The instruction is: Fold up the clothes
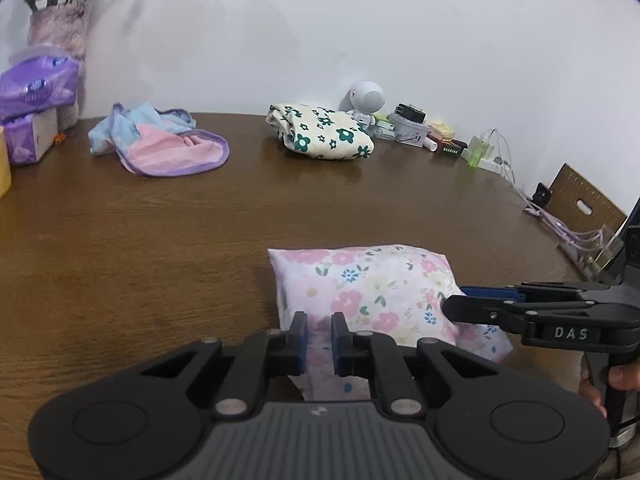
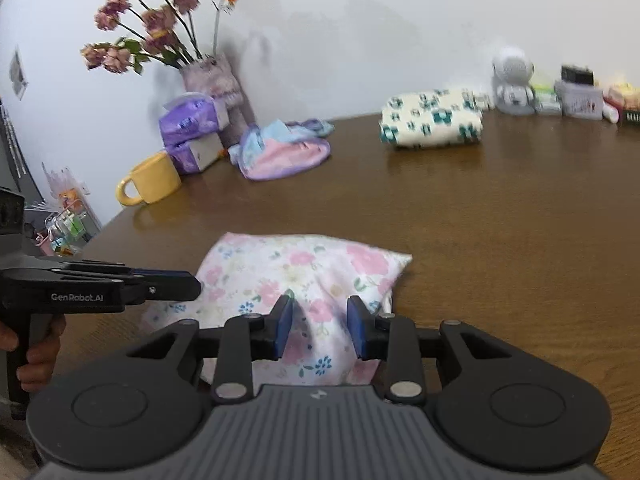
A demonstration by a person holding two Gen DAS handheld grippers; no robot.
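**Both grippers clamped on the near edge of a pink floral garment**

The left gripper (image 1: pixel 319 338) points forward and down at a brown wooden table (image 1: pixel 160 248). Its two blue pads are nearly together, with a ridge of pink floral garment (image 1: pixel 360 284) pinched between them. The garment lies folded into a compact rectangle directly ahead of the fingers, its near edge drawn up into the jaws.

The right gripper (image 2: pixel 319 330) grasps the same garment (image 2: pixel 288 264) farther along that near edge. Its pads stand wider apart, and a raised fold of cloth fills the gap and presses against both. In the left wrist view this gripper (image 1: pixel 454 307) enters from the right side, its tip against the cloth; in the right wrist view the left gripper (image 2: pixel 196 286) enters from the left side. A hand (image 2: pixel 38 356) wraps the left gripper's handle.

Well beyond both tools, towards the wall, a cream garment with green flowers (image 1: pixel 320 132) lies folded, and a crumpled pink, blue and purple garment (image 1: pixel 160 144) lies to its left. Farther left are purple tissue packs (image 2: pixel 192 120), a yellow mug (image 2: pixel 152 180) and a vase of dried flowers (image 2: pixel 212 76). A small white figurine (image 1: pixel 366 100) stands behind the cream garment.
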